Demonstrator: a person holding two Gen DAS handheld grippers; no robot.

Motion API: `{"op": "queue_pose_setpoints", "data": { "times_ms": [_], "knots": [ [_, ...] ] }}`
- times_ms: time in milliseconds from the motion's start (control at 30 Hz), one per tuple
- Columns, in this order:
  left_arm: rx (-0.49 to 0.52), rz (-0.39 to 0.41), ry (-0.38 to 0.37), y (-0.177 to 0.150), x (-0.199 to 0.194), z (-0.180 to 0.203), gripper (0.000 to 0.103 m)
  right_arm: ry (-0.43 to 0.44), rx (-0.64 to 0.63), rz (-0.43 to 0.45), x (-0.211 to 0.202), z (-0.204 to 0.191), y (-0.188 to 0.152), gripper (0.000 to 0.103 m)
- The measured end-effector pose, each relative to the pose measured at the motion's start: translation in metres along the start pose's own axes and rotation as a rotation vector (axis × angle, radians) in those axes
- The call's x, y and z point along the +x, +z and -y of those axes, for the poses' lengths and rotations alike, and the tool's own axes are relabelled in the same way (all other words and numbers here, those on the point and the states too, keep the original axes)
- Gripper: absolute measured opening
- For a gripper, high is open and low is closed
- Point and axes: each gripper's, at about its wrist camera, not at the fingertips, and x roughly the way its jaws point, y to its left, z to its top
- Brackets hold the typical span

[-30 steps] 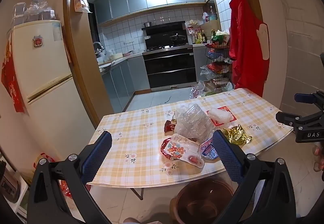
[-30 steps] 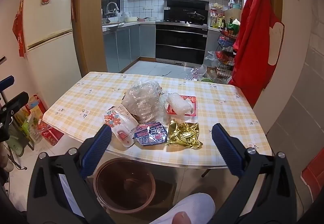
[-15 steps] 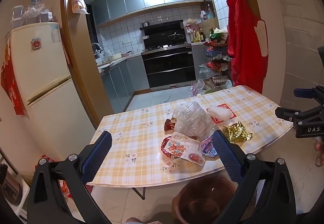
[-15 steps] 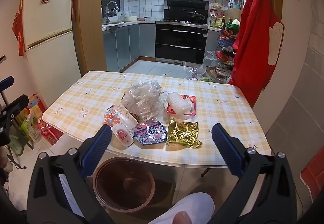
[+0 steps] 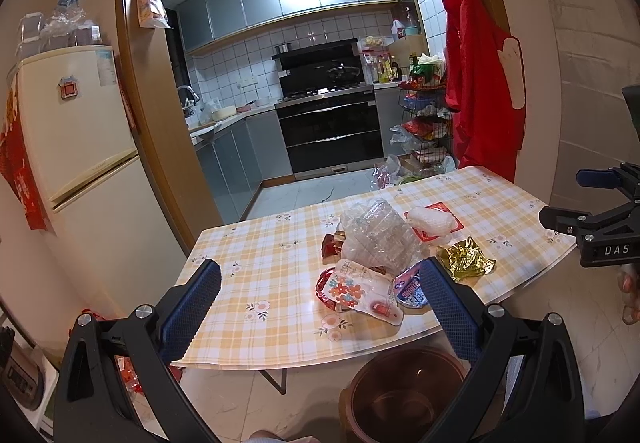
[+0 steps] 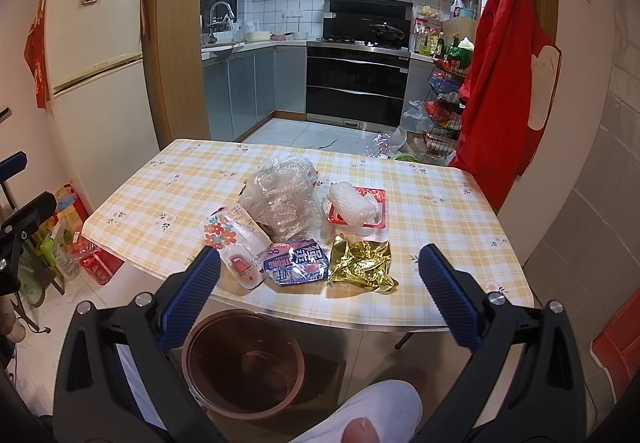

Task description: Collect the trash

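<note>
Both my grippers, left (image 5: 316,307) and right (image 6: 318,293), hang spread and empty. The bin (image 6: 244,361) sits below the table edge (image 6: 360,317); the wrappers (image 6: 296,263) lie just ahead, nearer my right.

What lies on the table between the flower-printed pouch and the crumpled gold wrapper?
In the right wrist view, a blue printed wrapper lies flat between the flower-printed pouch and the gold wrapper, near the table's front edge.

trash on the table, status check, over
Left gripper and right gripper open, empty. Wrappers untouched on table. Bin below, path clear.
</note>
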Motion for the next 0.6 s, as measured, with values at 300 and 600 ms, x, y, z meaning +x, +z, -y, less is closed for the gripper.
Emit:
{"op": "queue_pose_setpoints", "data": {
  "times_ms": [300, 600],
  "knots": [
    [0.002, -0.001, -0.002, -0.0008, -0.0010, 0.0003, 0.097, -0.001, -0.001, -0.001, 0.0004, -0.0005, -0.0003, 0.098],
    [-0.001, -0.002, -0.002, 0.0005, -0.0009, 0.0001, 0.097, -0.002, -0.003, -0.002, 0.0000, -0.0002, -0.0003, 0.098]
  ]
}}
